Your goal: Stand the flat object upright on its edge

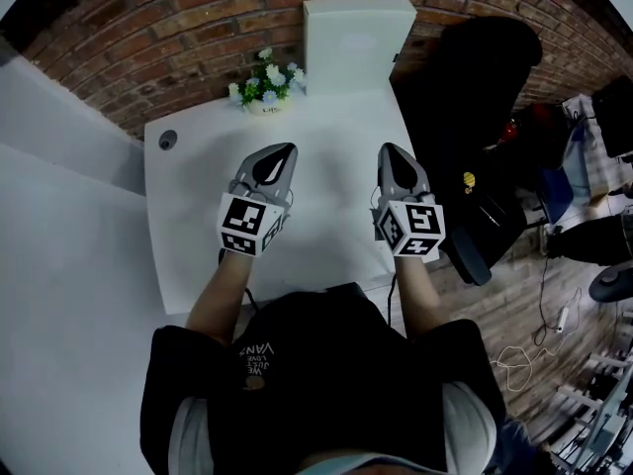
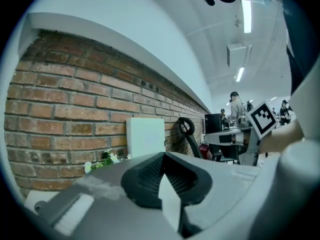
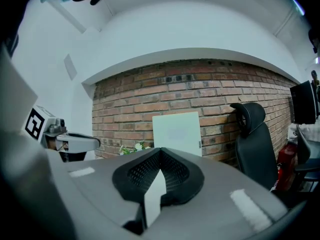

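The flat object is a pale white panel that stands upright on its edge at the back of the white table, against the brick wall. It also shows in the left gripper view as the panel and in the right gripper view as the panel. My left gripper and right gripper hover side by side over the table's middle, well short of the panel. Both point toward the wall. Each is shut with nothing between its jaws, as seen on the left gripper and the right gripper.
A small pot of white and blue flowers sits left of the panel by the wall. A round cable hole is at the table's far left corner. A black office chair stands to the table's right.
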Demonstrator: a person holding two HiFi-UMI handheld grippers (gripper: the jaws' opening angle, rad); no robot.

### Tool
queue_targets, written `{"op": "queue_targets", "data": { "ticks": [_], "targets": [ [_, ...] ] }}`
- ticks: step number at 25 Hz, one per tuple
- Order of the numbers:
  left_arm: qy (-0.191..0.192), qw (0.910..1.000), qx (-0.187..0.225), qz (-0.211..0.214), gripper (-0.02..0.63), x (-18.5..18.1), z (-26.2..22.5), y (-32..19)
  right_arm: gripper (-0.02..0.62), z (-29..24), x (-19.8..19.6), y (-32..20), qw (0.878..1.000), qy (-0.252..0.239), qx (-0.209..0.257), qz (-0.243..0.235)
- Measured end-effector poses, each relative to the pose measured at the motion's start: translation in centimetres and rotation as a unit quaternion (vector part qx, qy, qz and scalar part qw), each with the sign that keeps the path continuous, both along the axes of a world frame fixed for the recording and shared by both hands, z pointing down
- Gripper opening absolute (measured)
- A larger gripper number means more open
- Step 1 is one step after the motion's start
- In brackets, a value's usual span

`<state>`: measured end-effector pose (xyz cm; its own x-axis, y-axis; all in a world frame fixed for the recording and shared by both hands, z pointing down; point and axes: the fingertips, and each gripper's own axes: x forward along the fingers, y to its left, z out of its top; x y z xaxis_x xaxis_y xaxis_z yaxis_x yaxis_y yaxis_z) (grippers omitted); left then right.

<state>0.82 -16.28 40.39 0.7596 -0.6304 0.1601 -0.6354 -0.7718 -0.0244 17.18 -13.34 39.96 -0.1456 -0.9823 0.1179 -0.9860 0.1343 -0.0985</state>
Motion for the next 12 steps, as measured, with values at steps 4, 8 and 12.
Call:
{"op": "queue_targets", "data": {
  "ticks": [4,8,12],
  "targets": [
    [0.003,1.0000,-0.005,0.007,0.001,-1.6,0.2,1.6,0.000,0.2,-1.7,2.1,1.000,0.007,-0.006,0.002],
    [0.005,0.9998,-0.006,0.017,0.001,-3.0,0.4,2.9,0.000,0.3,-3.3,4.0,1.000,0.012,-0.010,0.011],
    [0.008,0.9996,-0.005,0.025,0.000,-4.3,0.6,4.2,0.000,1.0,-4.8,5.8,1.000,0.012,-0.018,0.020]
  ]
}}
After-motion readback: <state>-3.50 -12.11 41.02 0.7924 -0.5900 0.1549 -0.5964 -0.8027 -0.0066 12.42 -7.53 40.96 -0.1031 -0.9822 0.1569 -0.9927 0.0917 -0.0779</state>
